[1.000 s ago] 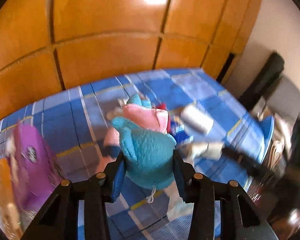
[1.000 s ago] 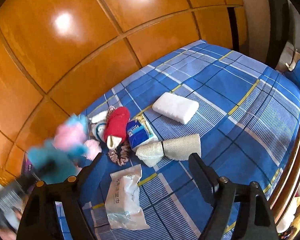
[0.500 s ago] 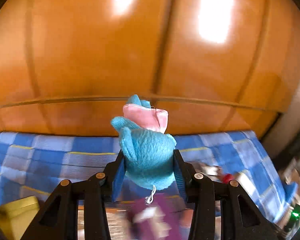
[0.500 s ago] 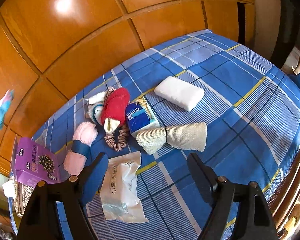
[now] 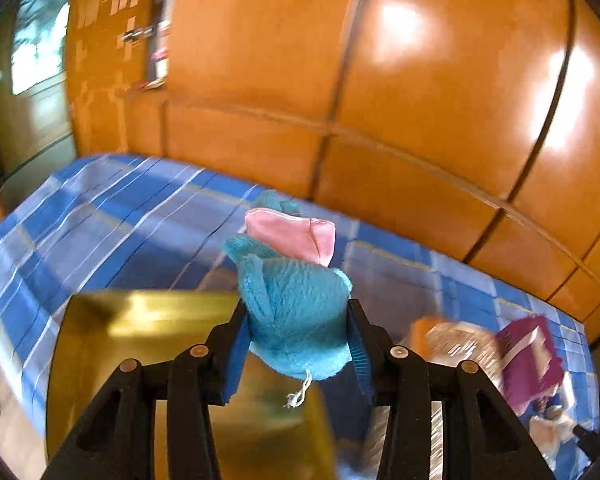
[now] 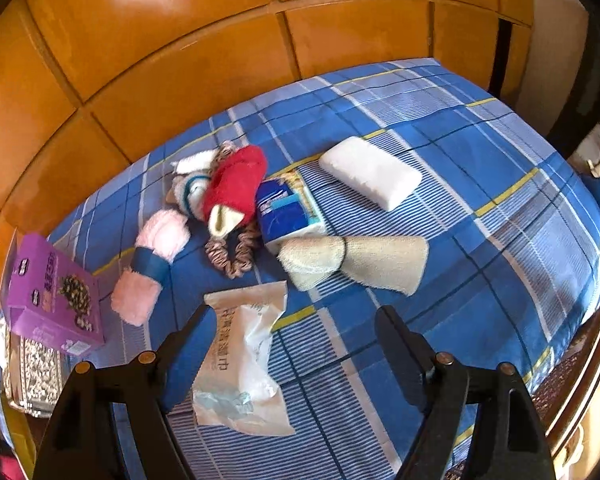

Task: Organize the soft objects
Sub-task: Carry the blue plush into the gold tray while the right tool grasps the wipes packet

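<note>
The teal plush toy [image 5: 300, 312] with its pink flap sits squeezed between the pads of the left gripper [image 5: 296, 344], whose jaws are easing apart while the toy is between them and touching both. Below it, from about seven to six o'clock in the left wrist view, lies a blurred yellow container [image 5: 140, 320] resting on the blue plaid bedspread [image 5: 112, 216]; it looks like the drop spot. To do this step well, I would centre the toy over the container's opening before the pads let go, since soft plush may cling to one pad and fall askew.

The right gripper [image 6: 292, 344] hangs with its jaws wide and empty above a tissue packet [image 6: 240, 360] at six o'clock. Further out lie a pink fluffy roll [image 6: 152, 264] at nine, a red sock [image 6: 236, 184] at eleven, a beige rolled cloth [image 6: 356, 260] at centre, a white foam block [image 6: 372, 172] at one, and a purple box [image 6: 52, 292] at far nine
</note>
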A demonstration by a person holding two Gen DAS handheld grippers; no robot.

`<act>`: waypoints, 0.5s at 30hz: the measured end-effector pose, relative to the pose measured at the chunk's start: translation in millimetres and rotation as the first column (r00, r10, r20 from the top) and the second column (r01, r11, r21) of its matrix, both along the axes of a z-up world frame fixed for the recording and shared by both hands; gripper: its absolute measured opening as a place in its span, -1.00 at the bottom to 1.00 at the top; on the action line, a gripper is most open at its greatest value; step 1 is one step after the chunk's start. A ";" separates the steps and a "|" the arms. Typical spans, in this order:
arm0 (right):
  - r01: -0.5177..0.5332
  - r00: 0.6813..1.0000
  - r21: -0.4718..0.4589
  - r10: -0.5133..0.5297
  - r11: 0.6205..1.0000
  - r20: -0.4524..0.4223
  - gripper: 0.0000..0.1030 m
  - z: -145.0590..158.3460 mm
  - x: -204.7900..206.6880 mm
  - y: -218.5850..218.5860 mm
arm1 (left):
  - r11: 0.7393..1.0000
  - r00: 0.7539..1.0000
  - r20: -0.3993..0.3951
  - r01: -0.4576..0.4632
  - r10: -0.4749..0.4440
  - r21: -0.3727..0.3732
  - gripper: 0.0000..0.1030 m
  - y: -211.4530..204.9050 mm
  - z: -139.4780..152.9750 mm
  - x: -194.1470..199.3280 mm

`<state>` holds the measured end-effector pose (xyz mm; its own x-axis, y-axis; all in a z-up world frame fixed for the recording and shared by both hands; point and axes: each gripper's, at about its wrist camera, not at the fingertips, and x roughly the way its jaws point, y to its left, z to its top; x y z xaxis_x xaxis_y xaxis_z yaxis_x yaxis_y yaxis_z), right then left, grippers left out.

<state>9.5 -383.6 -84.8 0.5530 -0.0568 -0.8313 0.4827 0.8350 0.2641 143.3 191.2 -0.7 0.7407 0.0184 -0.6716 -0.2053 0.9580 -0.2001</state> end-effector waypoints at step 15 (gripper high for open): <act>-0.138 0.979 -0.037 0.131 0.990 -0.159 0.65 -19.3 26.2 44.2 | 0.999 0.993 -0.116 0.006 -0.012 -0.052 0.45 -6.6 -83.3 -88.7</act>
